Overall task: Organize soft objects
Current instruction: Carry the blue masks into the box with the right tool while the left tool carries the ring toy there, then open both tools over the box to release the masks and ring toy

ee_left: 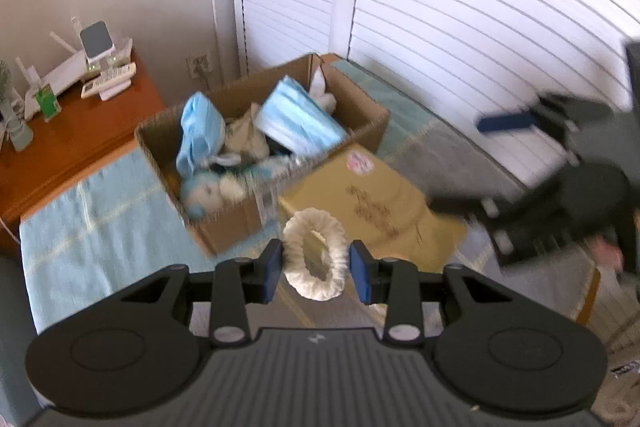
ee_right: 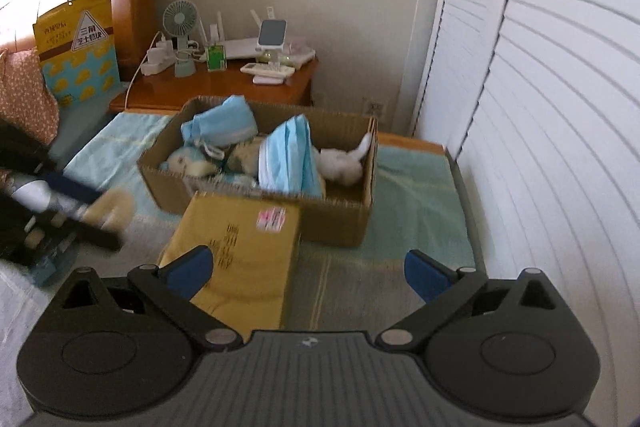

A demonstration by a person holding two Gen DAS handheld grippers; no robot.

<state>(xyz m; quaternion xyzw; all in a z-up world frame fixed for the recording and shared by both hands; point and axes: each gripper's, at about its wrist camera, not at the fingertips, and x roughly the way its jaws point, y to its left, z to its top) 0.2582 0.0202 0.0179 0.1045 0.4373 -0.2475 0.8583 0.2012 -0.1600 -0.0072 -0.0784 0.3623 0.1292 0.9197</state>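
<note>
My left gripper (ee_left: 316,267) is shut on a white fluffy ring (ee_left: 294,235), its blue pads pressing the ring's two sides. Beyond it stands an open cardboard box (ee_left: 260,79) holding blue pouches (ee_left: 200,127), a pack of blue masks (ee_left: 300,123) and plush toys (ee_left: 208,191). In the right wrist view the same box (ee_right: 340,219) sits ahead, with a white plush (ee_right: 340,163) at its right end. My right gripper (ee_right: 308,267) is open wide with nothing between its fingers, over a closed yellow-brown carton (ee_right: 240,247). The left gripper (ee_right: 110,219) with the ring (ee_right: 116,207) shows blurred at the left.
The boxes rest on a light blue blanket (ee_left: 100,211) on a bed. A wooden nightstand (ee_right: 224,87) with a fan, router and remotes stands behind. White louvred doors (ee_right: 540,107) close the right side. A yellow duck-print bag (ee_right: 76,51) leans on the headboard.
</note>
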